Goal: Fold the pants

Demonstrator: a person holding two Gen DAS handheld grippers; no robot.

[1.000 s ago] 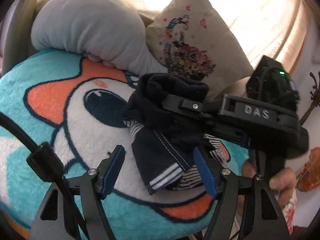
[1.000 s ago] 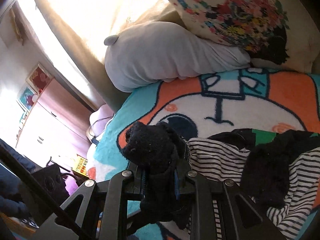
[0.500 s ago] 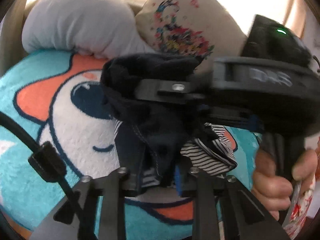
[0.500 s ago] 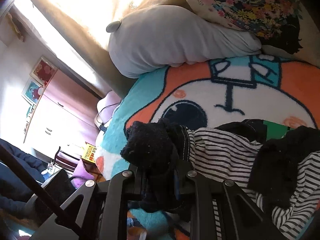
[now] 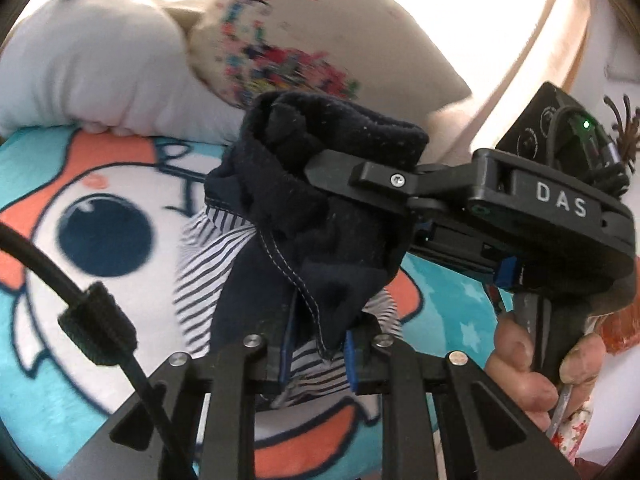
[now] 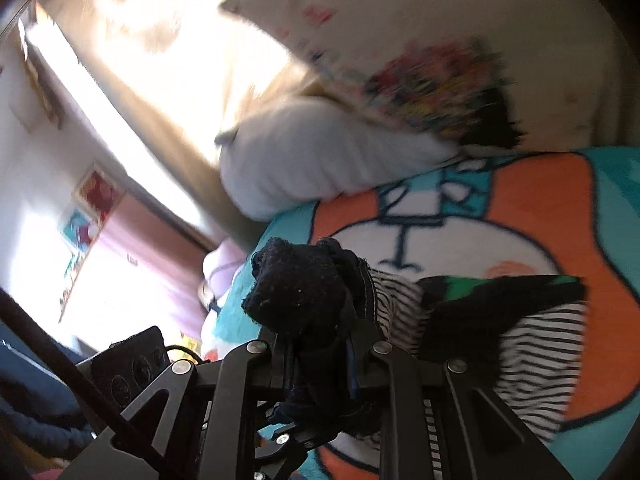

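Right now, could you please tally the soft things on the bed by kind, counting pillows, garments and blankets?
Pillows: 2, grey pillow and floral pillow.
Garments: 3, navy pants, striped top, black garment.
Blankets: 1, cartoon blanket.
Total: 6.

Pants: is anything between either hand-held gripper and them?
No. Both hold the pants directly: the left hand-held gripper is shut on the lower hem, the right hand-held gripper on the bunched top. Striped clothes lie beneath.

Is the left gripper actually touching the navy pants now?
Touching. Left wrist view shows the left gripper with both blue pads pinched on the navy pants hem.
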